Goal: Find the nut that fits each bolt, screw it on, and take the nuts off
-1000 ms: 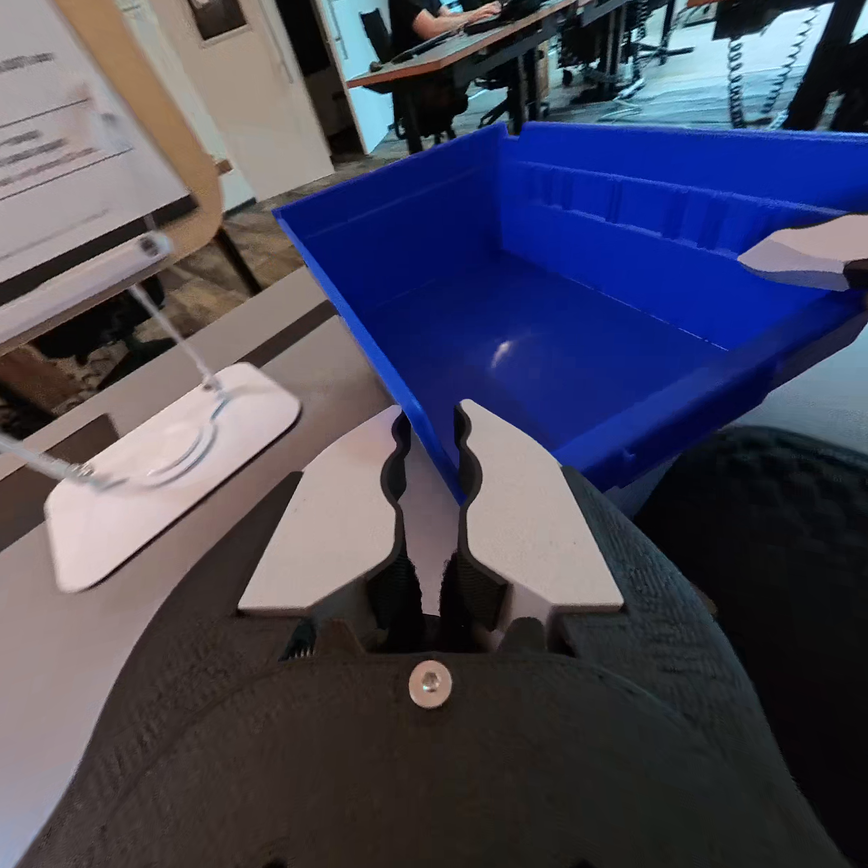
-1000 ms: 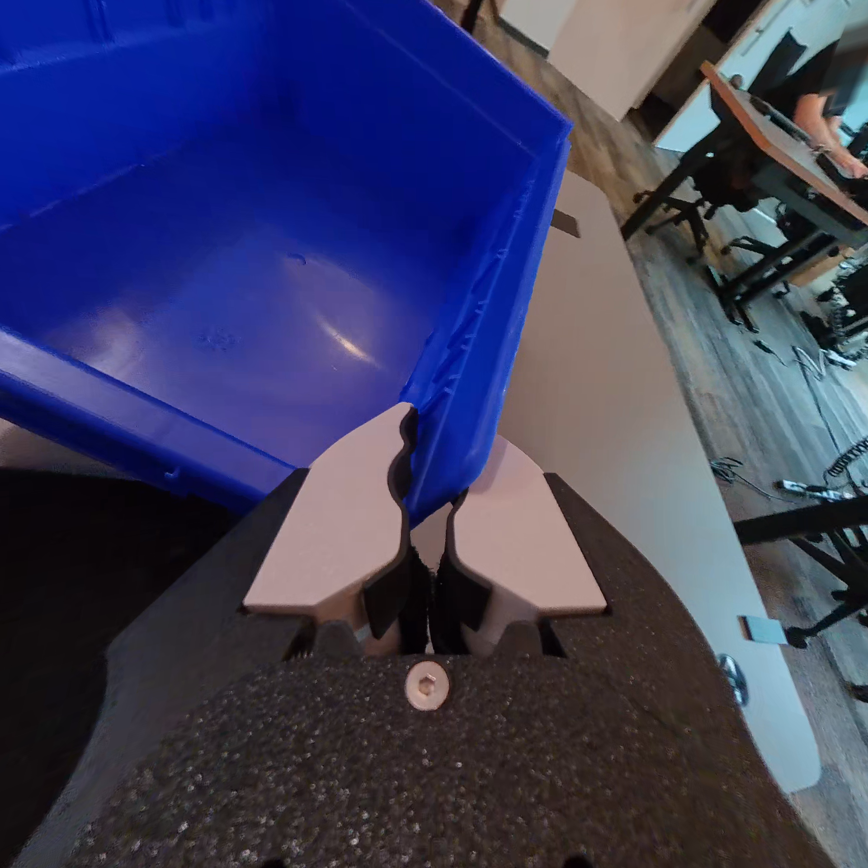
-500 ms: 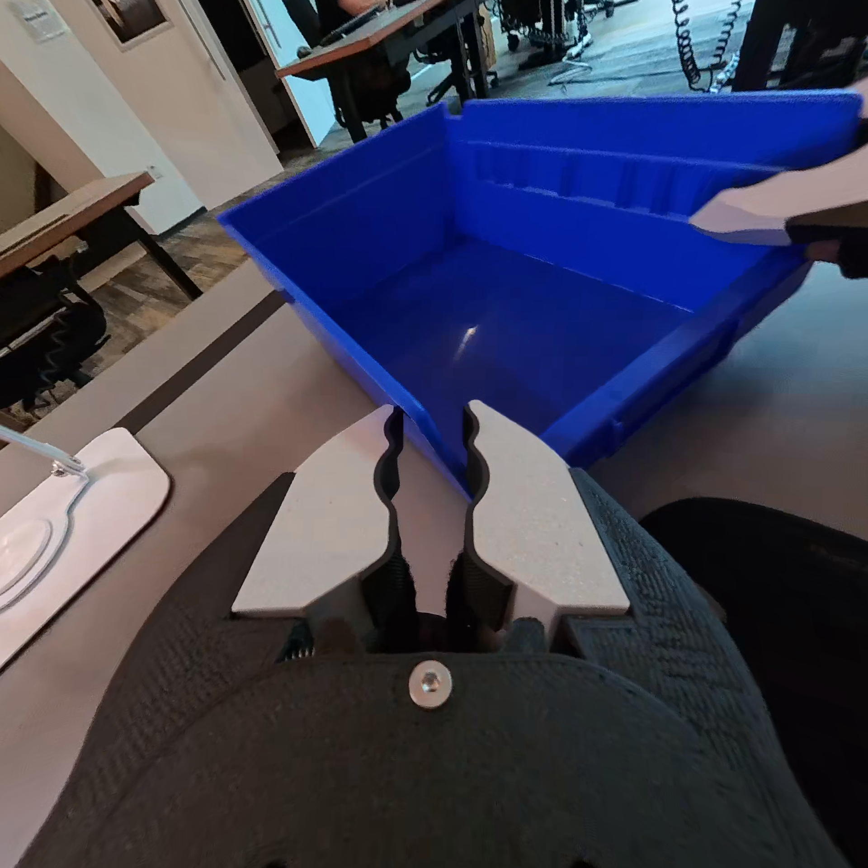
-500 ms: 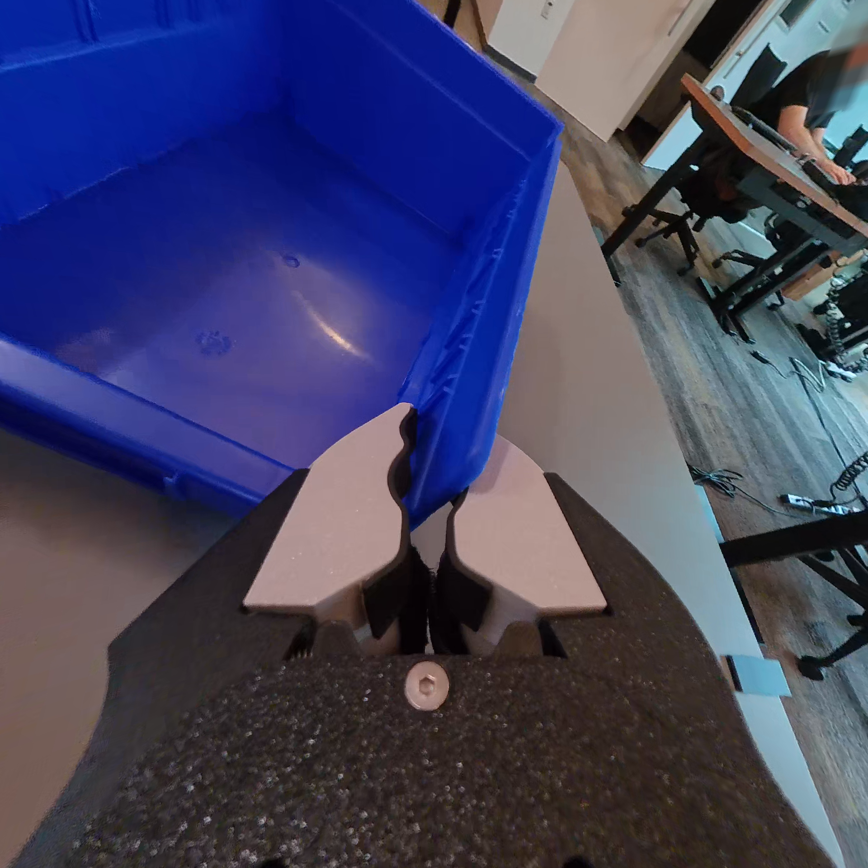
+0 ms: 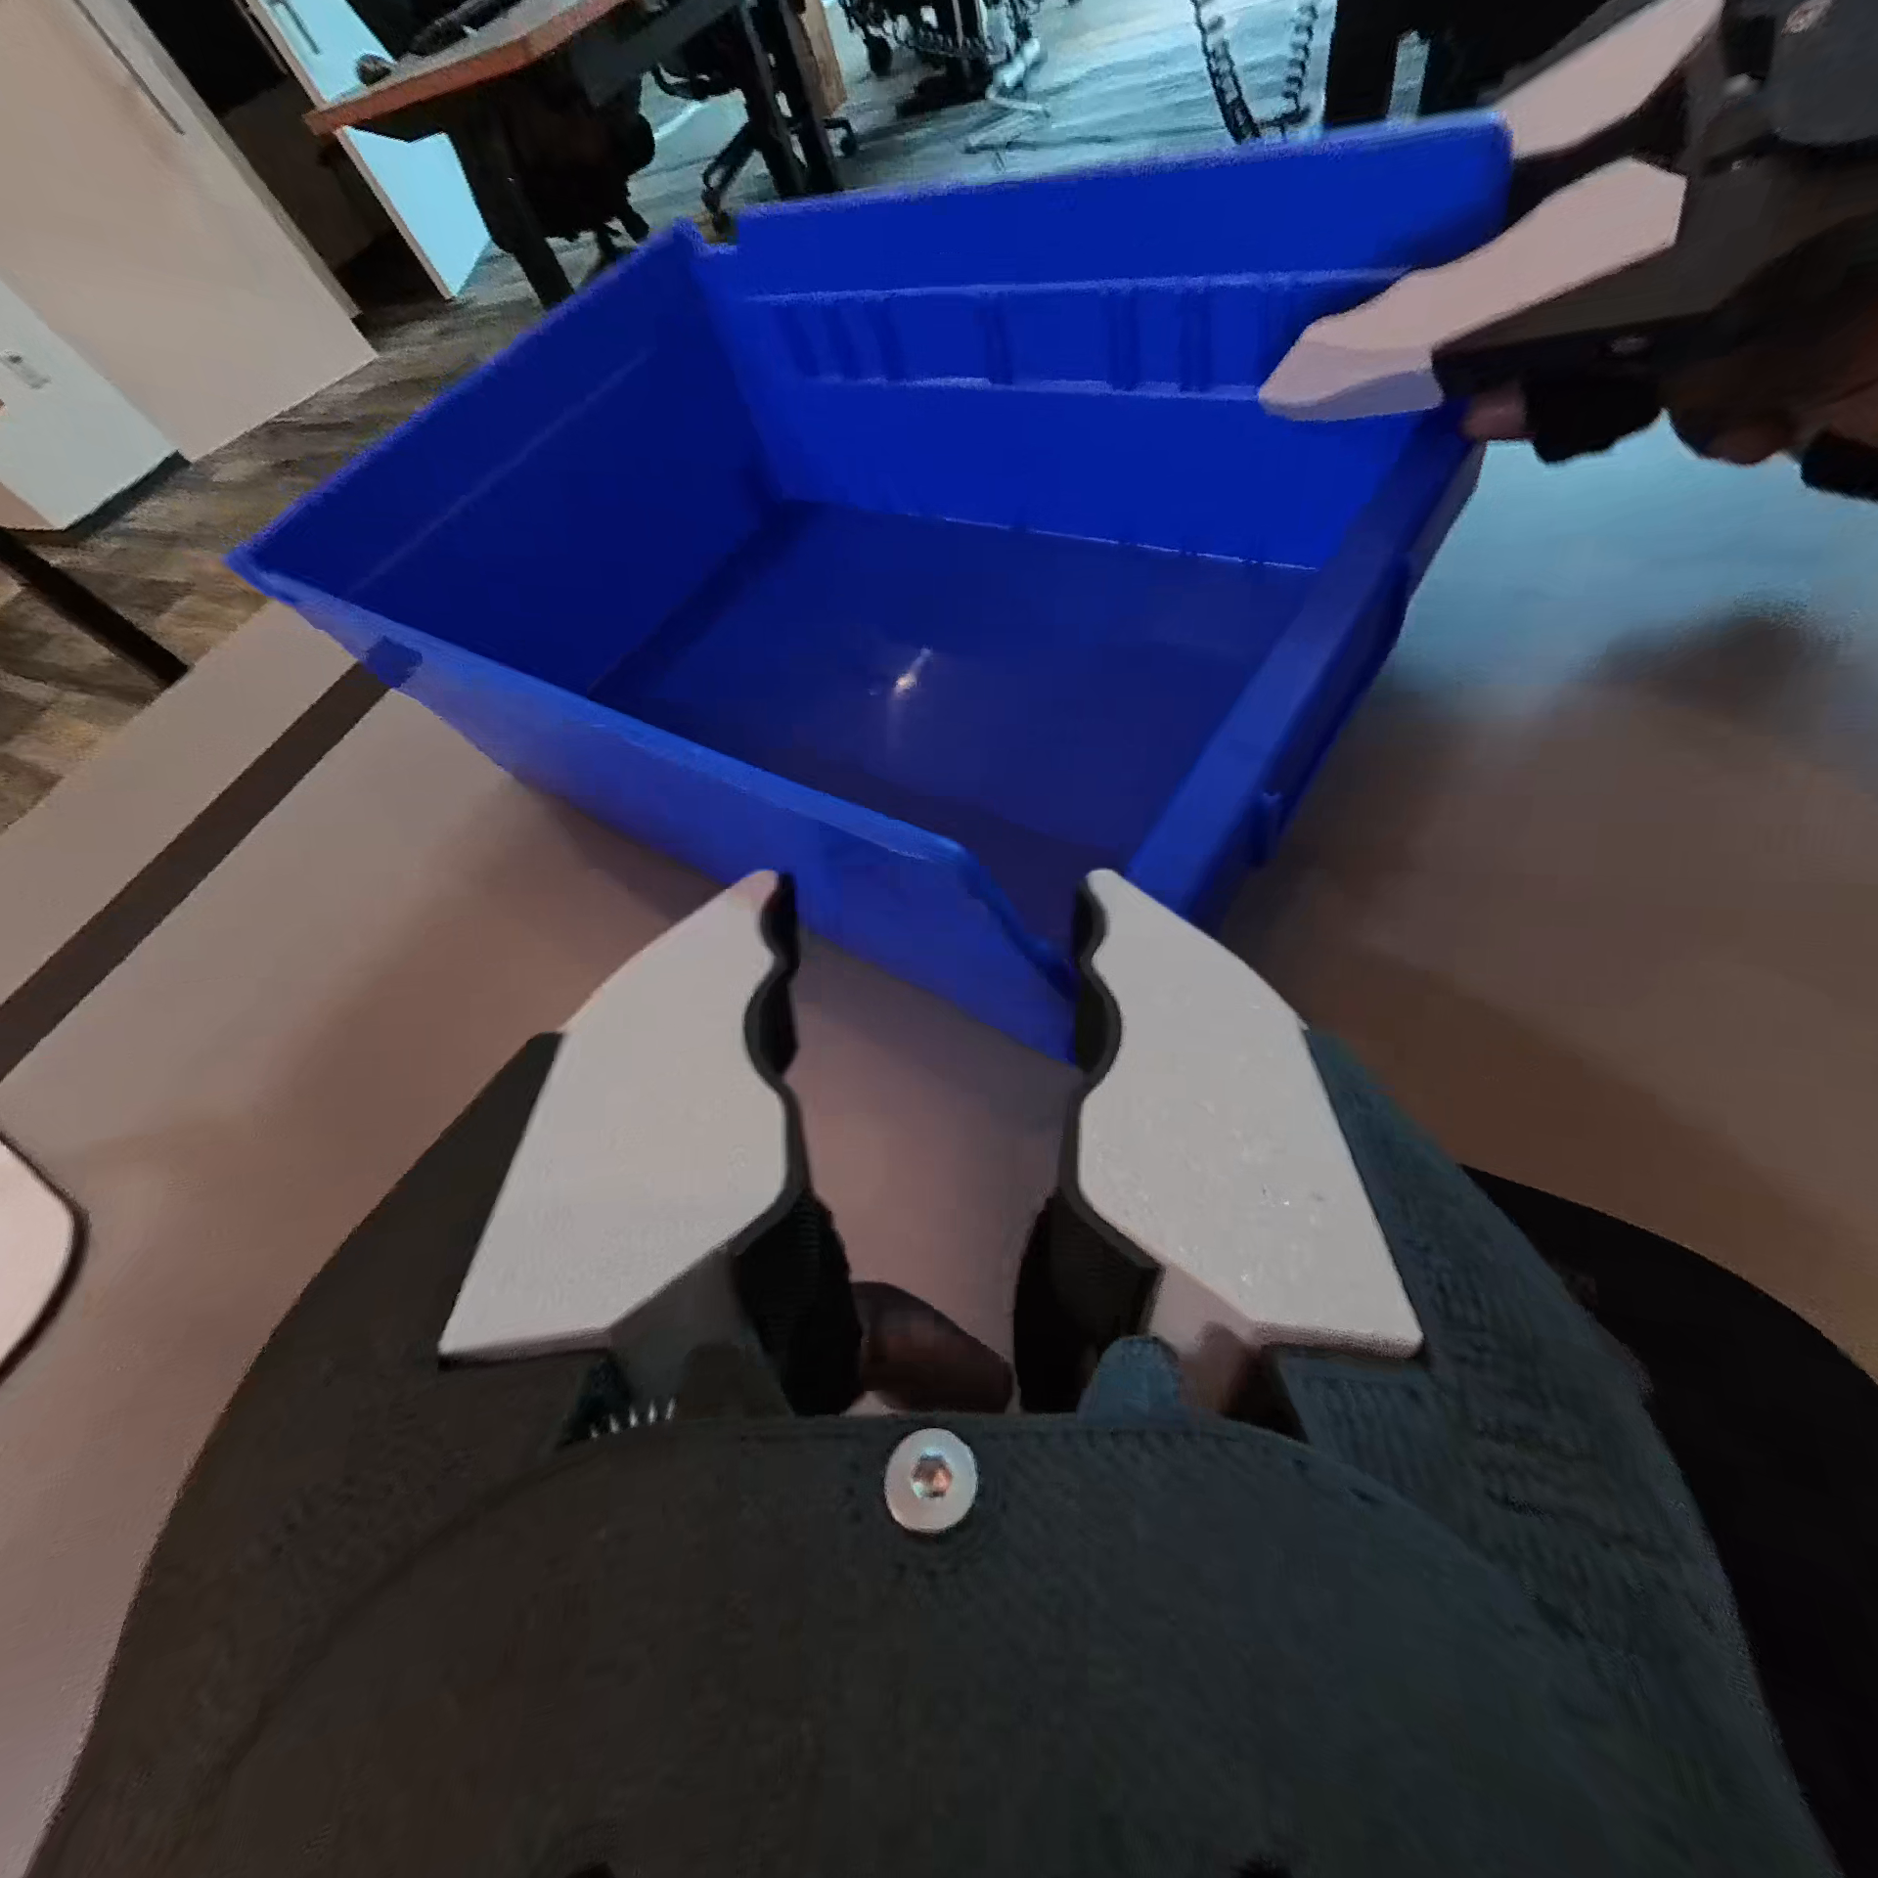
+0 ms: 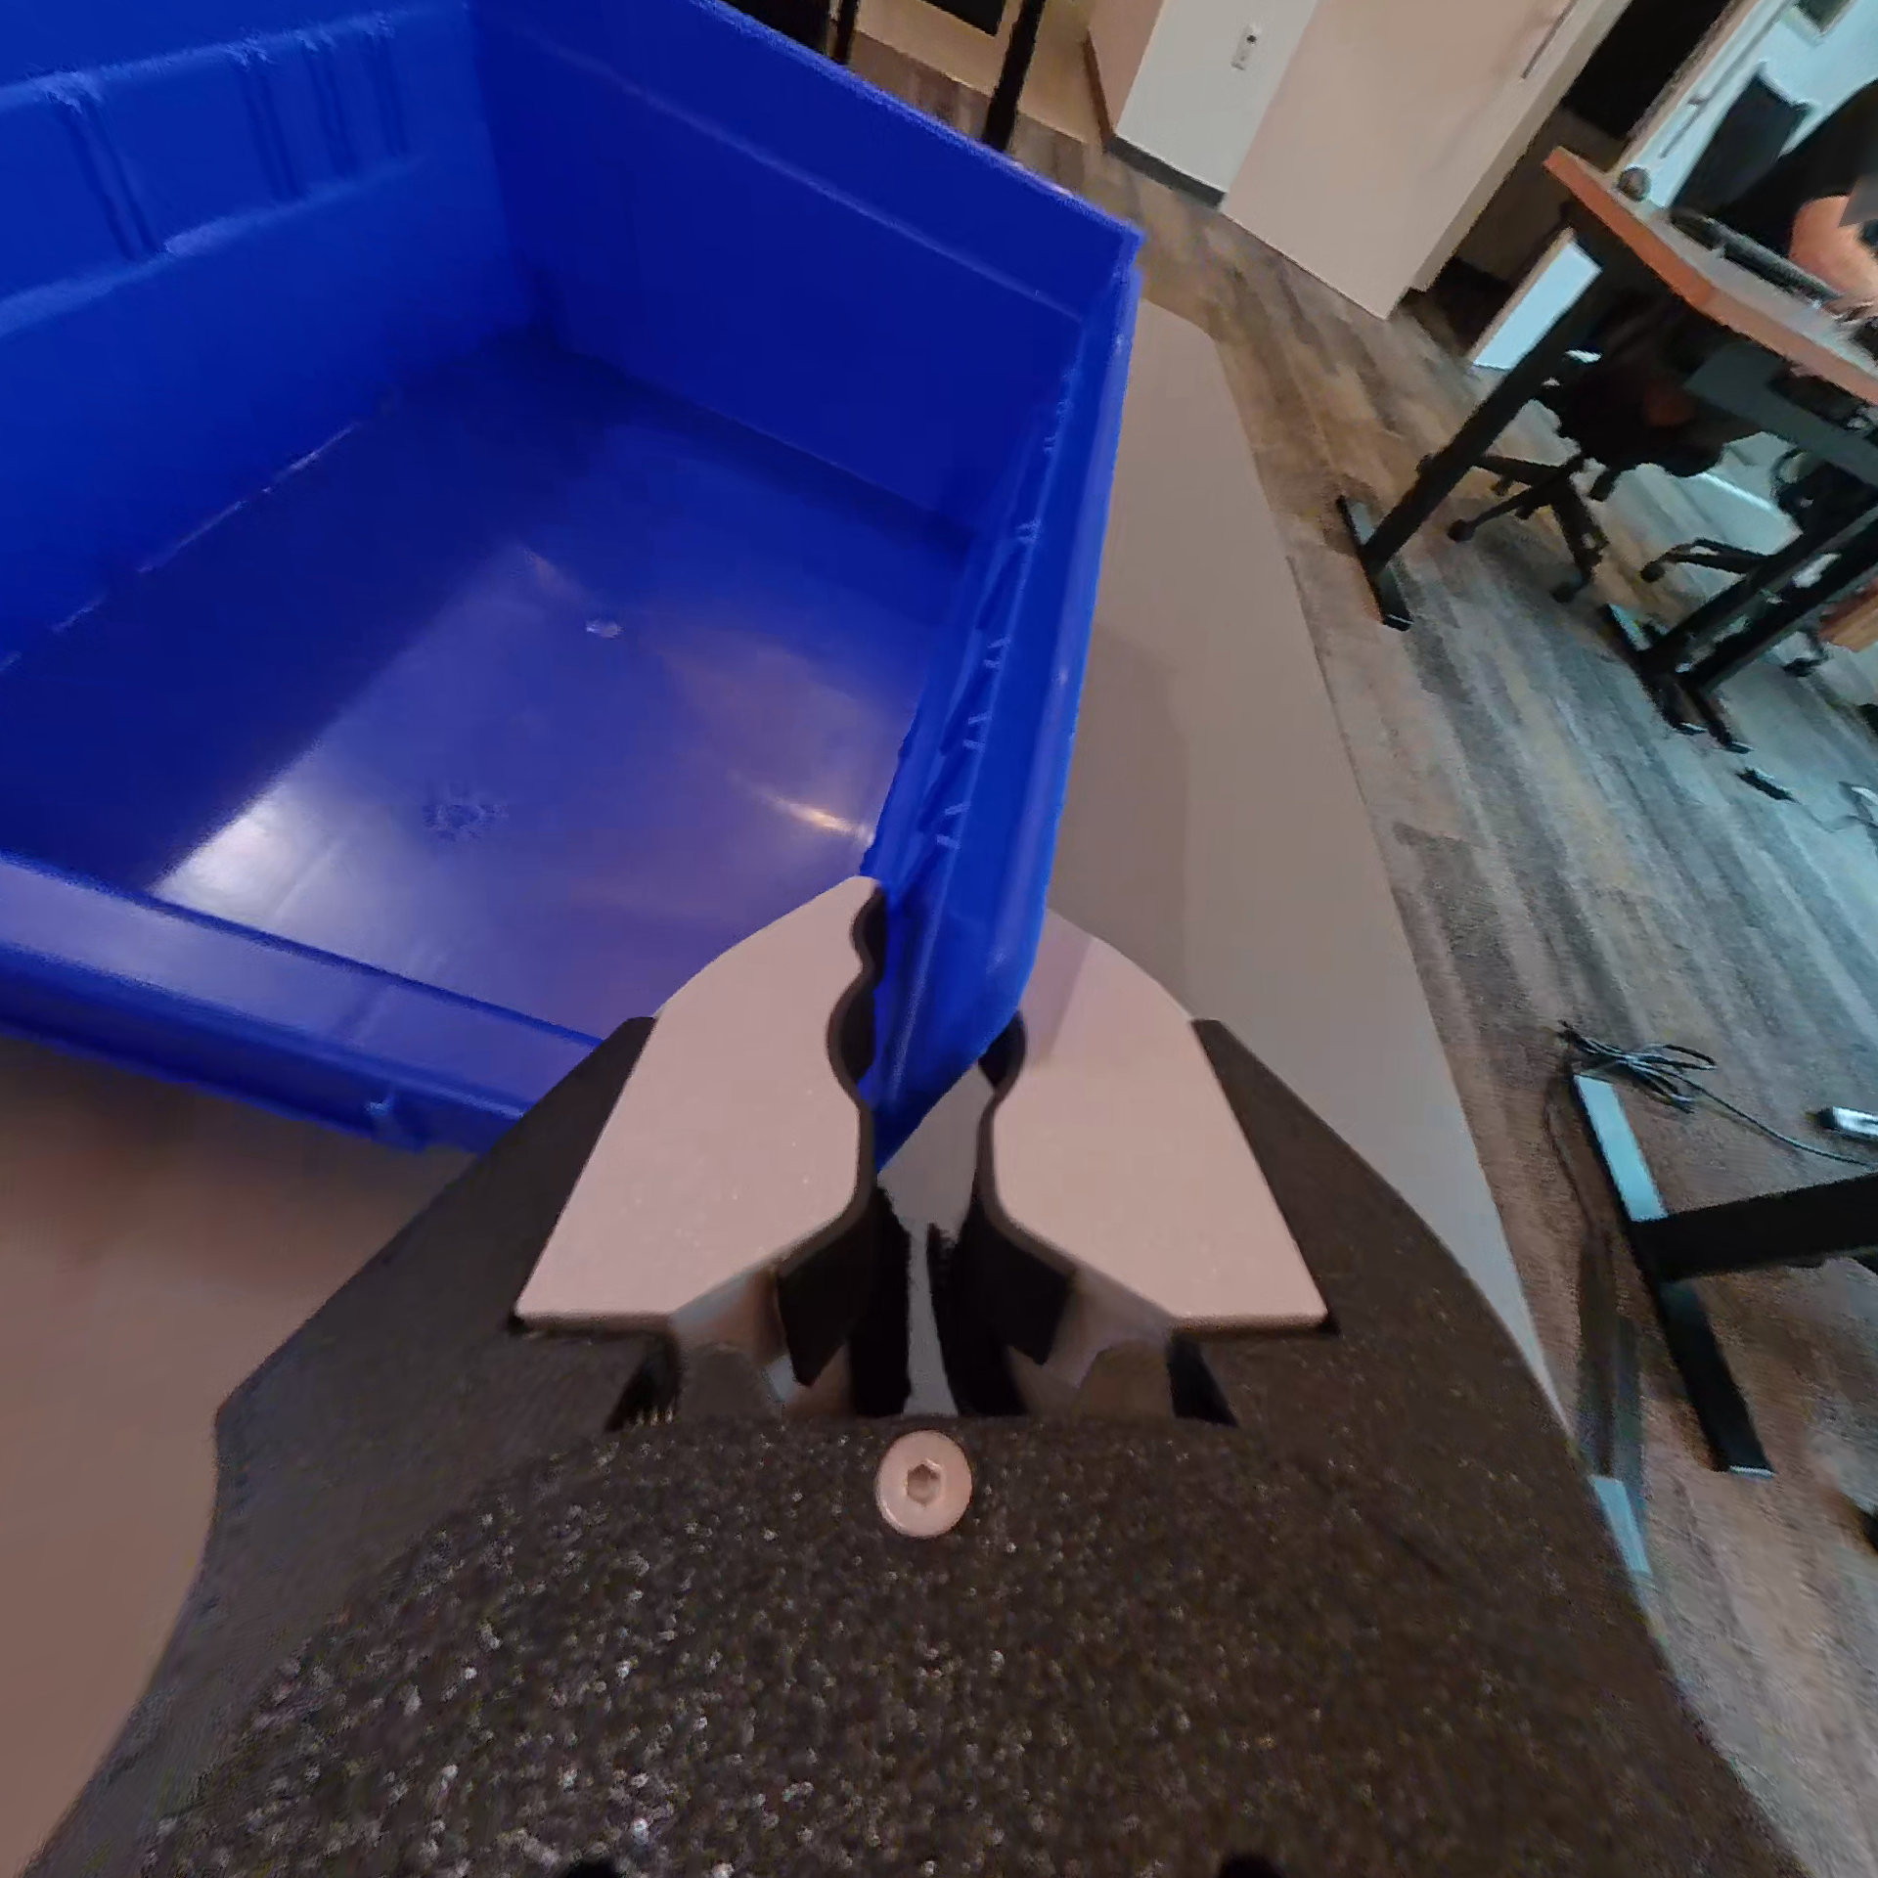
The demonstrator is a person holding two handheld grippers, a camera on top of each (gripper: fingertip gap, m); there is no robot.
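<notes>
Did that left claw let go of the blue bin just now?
Yes. The left gripper has opened and drawn back: the blue bin corner it pinched a second ago now sits free between its spread fingers.

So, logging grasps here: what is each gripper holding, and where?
Right gripper grips the blue bin by its side wall's near corner; left gripper is open, holding nothing.

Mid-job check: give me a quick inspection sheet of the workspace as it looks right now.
Surface: grey table, bare around the bin.
Job's things: blue bin looks empty; nuts and bolts: nothing seen.
Clutter: white plate at left edge.
Grippers: left gripper open, jaws apart at the bin's near corner; right gripper shut on the bin's side wall.
Cables: loose cables on the floor.
Surroundings: office desk with a seated person.
</notes>
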